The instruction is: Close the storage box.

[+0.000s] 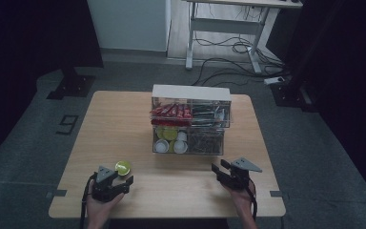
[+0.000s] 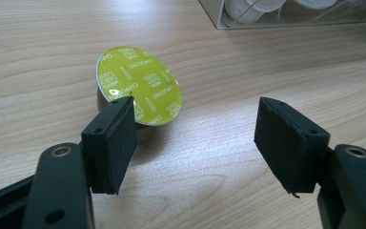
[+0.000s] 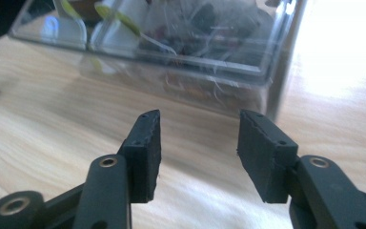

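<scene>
Hiding capsule's [image 2: 138, 86] near edge: left gripper [image 2: 195, 138] jaws, open.

A lab: black curtains [image 1: 33, 33], loose floor cables [image 1: 228, 47], a height-adjustable desk [image 1: 228, 28].

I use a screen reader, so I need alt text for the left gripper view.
A yellow-green foil-topped coffee capsule lies tilted on a wooden table, just beyond the left gripper, whose black jaws stand open with nothing between them. A clear organizer's corner shows at top right.

A yellow-green foil-lidded coffee capsule [image 2: 138, 86] lies tilted on the wooden table [image 2: 38, 57], lid facing up.
</scene>
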`<state>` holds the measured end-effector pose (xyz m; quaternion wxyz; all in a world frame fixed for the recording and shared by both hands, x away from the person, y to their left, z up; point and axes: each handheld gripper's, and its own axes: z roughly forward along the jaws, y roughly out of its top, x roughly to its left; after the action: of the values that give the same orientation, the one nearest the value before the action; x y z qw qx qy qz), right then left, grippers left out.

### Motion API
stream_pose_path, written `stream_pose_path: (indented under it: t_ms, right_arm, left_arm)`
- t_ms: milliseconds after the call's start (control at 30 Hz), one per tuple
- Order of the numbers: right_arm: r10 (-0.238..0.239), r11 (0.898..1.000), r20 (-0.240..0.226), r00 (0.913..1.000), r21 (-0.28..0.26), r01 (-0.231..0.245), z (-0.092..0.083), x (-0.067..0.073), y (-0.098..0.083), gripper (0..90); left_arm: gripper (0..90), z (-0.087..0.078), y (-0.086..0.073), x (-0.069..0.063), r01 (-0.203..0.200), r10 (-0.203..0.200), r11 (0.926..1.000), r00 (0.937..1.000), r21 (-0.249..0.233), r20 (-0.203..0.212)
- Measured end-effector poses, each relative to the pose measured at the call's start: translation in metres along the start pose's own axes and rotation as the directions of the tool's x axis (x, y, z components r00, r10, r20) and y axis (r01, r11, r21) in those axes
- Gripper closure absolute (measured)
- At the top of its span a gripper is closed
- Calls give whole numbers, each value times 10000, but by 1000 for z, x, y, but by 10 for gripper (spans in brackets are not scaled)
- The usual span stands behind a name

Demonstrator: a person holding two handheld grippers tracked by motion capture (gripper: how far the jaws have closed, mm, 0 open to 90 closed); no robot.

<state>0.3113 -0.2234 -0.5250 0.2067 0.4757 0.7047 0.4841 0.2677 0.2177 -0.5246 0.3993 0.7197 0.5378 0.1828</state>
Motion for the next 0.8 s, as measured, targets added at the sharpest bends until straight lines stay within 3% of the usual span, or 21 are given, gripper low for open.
stream_pose_path:
  t_ms: [100, 267, 467, 800]
  right_arm:
    - [-162, 9998, 217, 9996, 151, 159, -5, -4, -6, 476]
    - [25, 9998, 565, 9984, 211, -37, -18, -15, -17, 470]
    - [299, 9993, 572, 9979, 203, -311, -33, -27, -31, 469]
    - [-71, 9986, 539, 9985, 537, 42, -42, -29, -47, 469]
  left_arm:
    - [310, -1, 0, 1, 5, -5, 10000, 10000, -4, -24]
    - [310, 0, -1, 2, -39, 39, 10000, 10000, 22, 1]
    - [310, -1, -1, 3, -105, 105, 9999, 9999, 104, 54]
    - [310, 3, -3, 6, -177, 176, 9993, 9998, 315, 34]
